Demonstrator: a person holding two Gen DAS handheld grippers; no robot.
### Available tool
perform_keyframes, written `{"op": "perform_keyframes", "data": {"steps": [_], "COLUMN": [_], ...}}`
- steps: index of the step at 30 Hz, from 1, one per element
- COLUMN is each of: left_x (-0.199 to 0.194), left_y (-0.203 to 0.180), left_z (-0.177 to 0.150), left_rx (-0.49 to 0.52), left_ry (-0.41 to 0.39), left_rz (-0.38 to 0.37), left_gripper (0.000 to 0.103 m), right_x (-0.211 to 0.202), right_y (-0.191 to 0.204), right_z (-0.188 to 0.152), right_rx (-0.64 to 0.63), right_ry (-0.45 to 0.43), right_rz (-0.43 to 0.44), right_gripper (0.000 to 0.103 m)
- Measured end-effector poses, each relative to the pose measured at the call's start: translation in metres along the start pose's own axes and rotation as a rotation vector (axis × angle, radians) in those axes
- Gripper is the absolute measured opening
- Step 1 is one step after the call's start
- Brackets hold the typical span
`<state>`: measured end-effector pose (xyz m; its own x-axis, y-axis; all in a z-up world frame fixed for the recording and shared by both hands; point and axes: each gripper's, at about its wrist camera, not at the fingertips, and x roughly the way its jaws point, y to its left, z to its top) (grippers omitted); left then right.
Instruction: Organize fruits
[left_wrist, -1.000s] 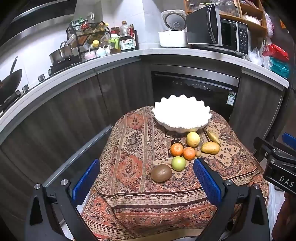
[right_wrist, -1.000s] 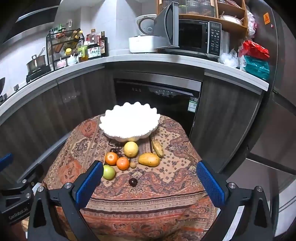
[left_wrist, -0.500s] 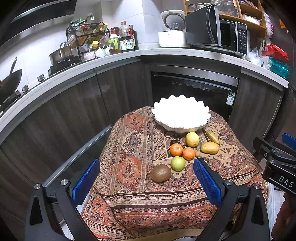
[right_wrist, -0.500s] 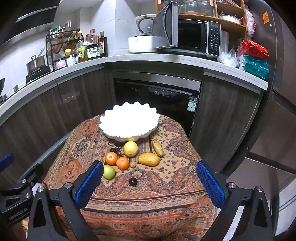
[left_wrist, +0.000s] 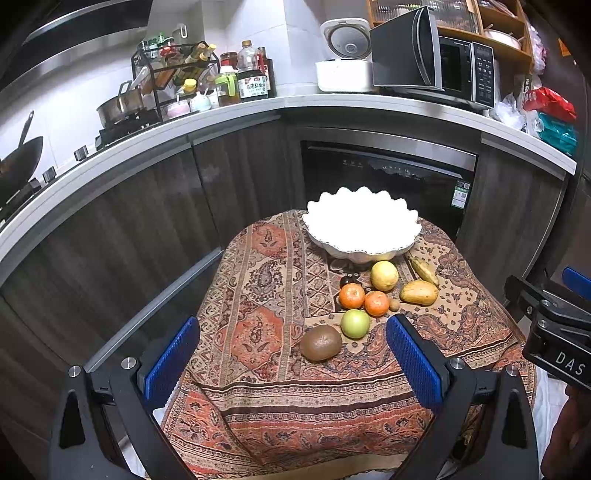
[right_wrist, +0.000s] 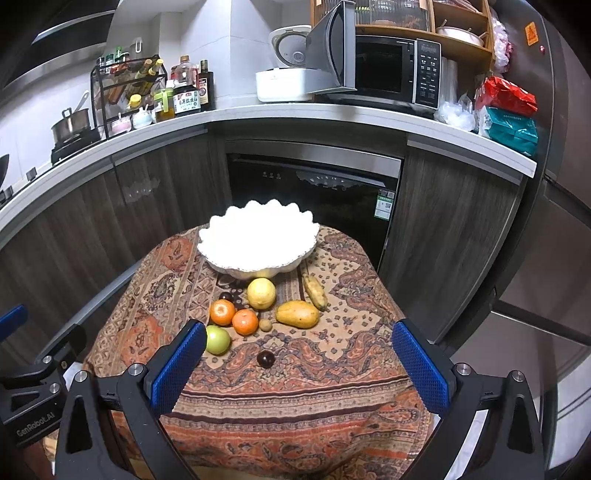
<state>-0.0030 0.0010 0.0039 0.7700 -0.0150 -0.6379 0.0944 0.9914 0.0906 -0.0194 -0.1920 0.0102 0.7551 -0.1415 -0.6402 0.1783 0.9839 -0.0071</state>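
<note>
A white scalloped bowl (left_wrist: 364, 225) (right_wrist: 258, 236) stands empty at the far side of a small table under a patterned cloth (left_wrist: 258, 332). In front of it lie a lemon (right_wrist: 261, 292), two oranges (right_wrist: 222, 312) (right_wrist: 245, 321), a green apple (left_wrist: 355, 324), a brown kiwi (left_wrist: 320, 342), a mango (right_wrist: 297, 314), a small banana (right_wrist: 314, 292) and a dark plum (right_wrist: 265, 358). My left gripper (left_wrist: 291, 358) hovers open above the near edge, the kiwi between its fingers' line of sight. My right gripper (right_wrist: 299, 358) is open too, holding nothing.
Behind the table runs a curved counter (right_wrist: 332, 114) over dark cabinets and a built-in dishwasher (right_wrist: 314, 184). A microwave (right_wrist: 384, 70), a rice cooker (right_wrist: 284, 74) and a bottle rack (left_wrist: 177, 74) sit on it. A fridge (right_wrist: 554, 221) stands to the right.
Almost nothing: both grippers stay open and the fruit has not moved; the views shift only slightly.
</note>
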Motion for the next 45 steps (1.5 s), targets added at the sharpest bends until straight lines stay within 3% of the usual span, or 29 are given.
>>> {"op": "perform_keyframes", "data": {"steps": [45], "left_x": [0.0004], "left_y": [-0.0036], "left_z": [-0.0028], "left_rx": [0.013], "left_ry": [0.001], "left_rz": [-0.004], "left_gripper": [0.102], "right_x": [0.0017], "right_y": [-0.0040], "right_z": [-0.0028], "right_rx": [0.009], "right_ry": [0.012], "right_rz": [-0.007], "right_gripper": [0.102]}}
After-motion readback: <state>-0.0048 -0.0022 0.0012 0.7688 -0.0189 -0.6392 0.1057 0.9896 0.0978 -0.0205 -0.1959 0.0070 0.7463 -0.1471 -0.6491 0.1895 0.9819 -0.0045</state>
